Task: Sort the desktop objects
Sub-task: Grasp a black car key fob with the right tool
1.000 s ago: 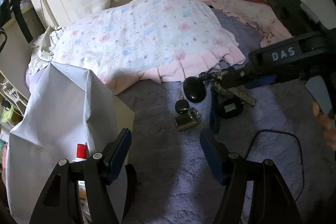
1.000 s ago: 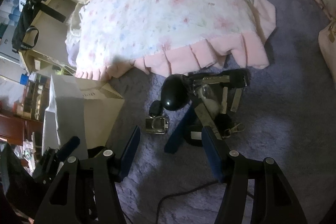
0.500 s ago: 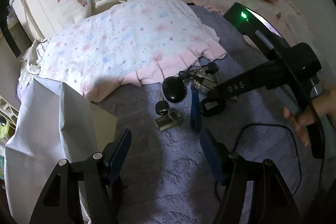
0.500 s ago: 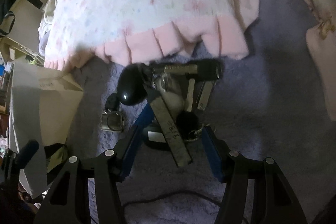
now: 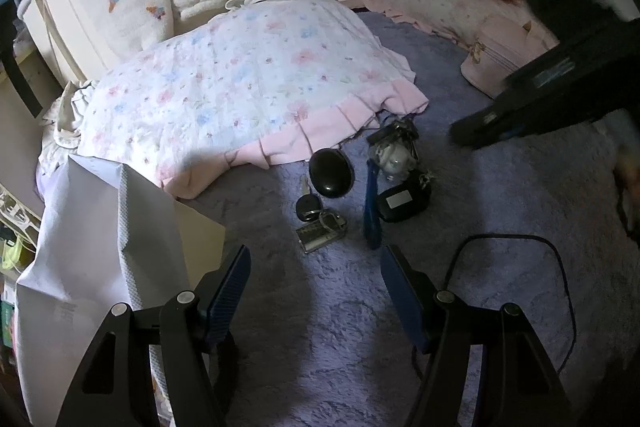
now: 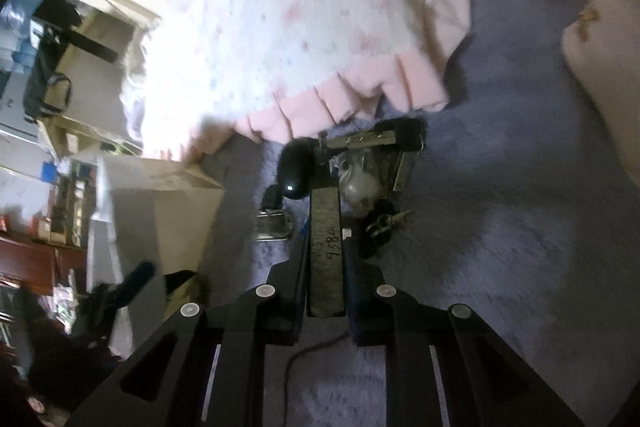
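A cluster of small objects lies on the purple carpet: a black oval mouse (image 5: 331, 172), a car key (image 5: 308, 203), a metal lighter case (image 5: 321, 233), a blue strap (image 5: 372, 203), a black box with a white label (image 5: 404, 197) and a keyring bundle with a white figure (image 5: 394, 151). My left gripper (image 5: 316, 281) is open and empty, just short of the cluster. My right gripper (image 6: 326, 263) is shut on a flat grey-brown tag (image 6: 326, 247) with handwritten numbers, attached to the keyring bundle (image 6: 360, 179). The right gripper's body (image 5: 552, 83) shows blurred at the right of the left wrist view.
A white paper bag (image 5: 92, 247) stands open at the left, also in the right wrist view (image 6: 160, 203). A floral quilt with pink frill (image 5: 248, 87) lies behind the objects. A black cable (image 5: 516, 239) loops on the carpet at right. A pink pouch (image 5: 504, 55) lies far right.
My right gripper has closed on the grey-brown tag of the keyring bundle; it was open around it before. In the left wrist view its body has shifted right. The left gripper stays open.
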`<state>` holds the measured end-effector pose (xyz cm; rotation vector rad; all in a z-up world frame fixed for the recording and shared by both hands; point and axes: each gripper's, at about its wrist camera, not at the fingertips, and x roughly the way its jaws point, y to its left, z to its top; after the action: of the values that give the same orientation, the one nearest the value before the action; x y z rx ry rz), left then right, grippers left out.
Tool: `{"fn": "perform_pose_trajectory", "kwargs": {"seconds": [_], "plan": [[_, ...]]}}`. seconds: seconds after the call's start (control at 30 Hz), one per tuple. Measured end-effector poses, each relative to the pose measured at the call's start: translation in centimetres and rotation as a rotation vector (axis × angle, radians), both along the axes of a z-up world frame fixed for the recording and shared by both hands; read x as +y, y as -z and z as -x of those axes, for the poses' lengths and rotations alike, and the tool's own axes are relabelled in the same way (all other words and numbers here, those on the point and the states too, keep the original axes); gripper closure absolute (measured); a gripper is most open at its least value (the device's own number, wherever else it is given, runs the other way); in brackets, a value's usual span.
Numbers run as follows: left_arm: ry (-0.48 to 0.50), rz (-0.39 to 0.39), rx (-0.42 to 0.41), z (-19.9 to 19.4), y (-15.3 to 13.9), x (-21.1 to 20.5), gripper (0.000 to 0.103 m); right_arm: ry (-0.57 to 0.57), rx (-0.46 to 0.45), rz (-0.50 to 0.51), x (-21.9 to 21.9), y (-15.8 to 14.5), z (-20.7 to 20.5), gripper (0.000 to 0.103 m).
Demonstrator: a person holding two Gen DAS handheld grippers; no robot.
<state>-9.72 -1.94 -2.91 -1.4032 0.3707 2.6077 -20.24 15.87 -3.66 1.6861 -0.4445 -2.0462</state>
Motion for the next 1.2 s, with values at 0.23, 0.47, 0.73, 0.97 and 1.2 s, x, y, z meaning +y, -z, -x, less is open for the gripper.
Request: {"fn": "perform_pose_trajectory", "kwargs": {"seconds": [0.23, 0.47, 0.73, 0.97, 1.2], "plan": [[0.041, -0.002, 0.007, -0.3, -0.2, 1.0, 0.038, 0.031, 0.043, 0.085, 3.4, -4.3, -2.0, 0.086], [0.067, 0.023, 0.005, -0.5, -0.2, 1.8, 0.038, -0.016, 0.12, 0.242, 4.7, -9.3, -3.5, 0.097], [0.113, 0.034, -0.006, -0.8, 0.5, 3.0, 0.038, -0.02, 0.078, 0.023, 5.7, -7.2, -3.3, 0.095], [0.142, 0.064, -0.011, -1.0, 1.1, 3.5, 0.038, -0.095, -0.09, -0.032, 2.2, -0.6, -2.0, 0.051], [0.15, 0.034, -0.015, -0.8, 1.3, 3.2, 0.038, 0.034, -0.134, 0.011, 0.9, 3.3, 0.9, 0.051]]}}
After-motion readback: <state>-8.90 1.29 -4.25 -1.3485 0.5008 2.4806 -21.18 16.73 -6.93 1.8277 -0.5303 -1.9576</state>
